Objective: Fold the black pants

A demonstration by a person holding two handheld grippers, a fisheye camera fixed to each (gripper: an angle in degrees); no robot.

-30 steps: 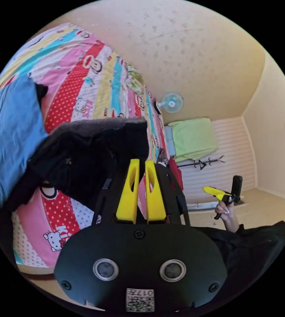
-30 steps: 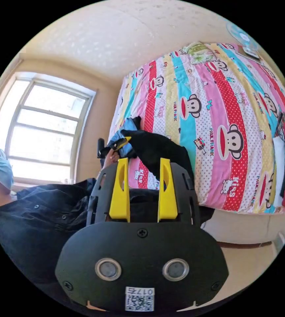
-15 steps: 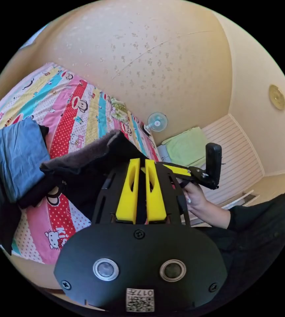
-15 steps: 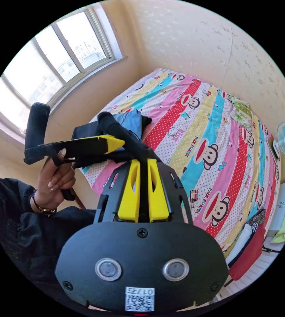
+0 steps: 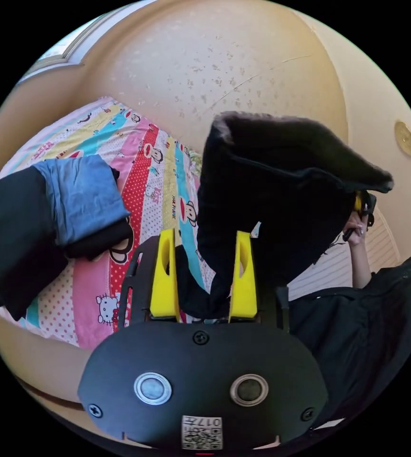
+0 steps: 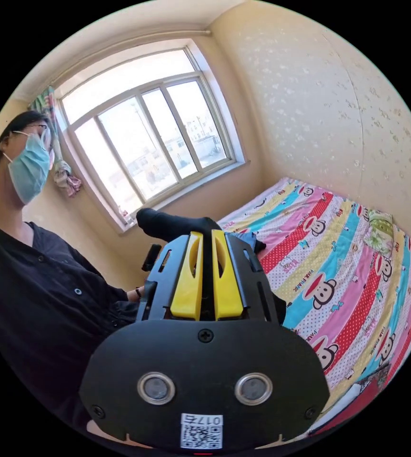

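Above the bed [image 5: 134, 157], the pants [image 5: 272, 190] hang lifted in the air, well clear of the striped cover, presumably raised so the cloth can drop straight and be sorted before the first fold. In the left gripper view, the left gripper [image 5: 204, 271] has its jaws spread wide; a dark fold of the pants hangs down between them, but they do not press on it. In the right gripper view, the right gripper [image 6: 205, 276] has its jaws drawn close with dark cloth running between them, so it seems to carry the pants alone, though the pinch itself is hard to make out. A hand [image 5: 355, 226] shows past the hanging cloth. On the bed's near corner lies a stack of folded clothes [image 5: 48, 219], blue over black, likely finished pieces kept out of the way.
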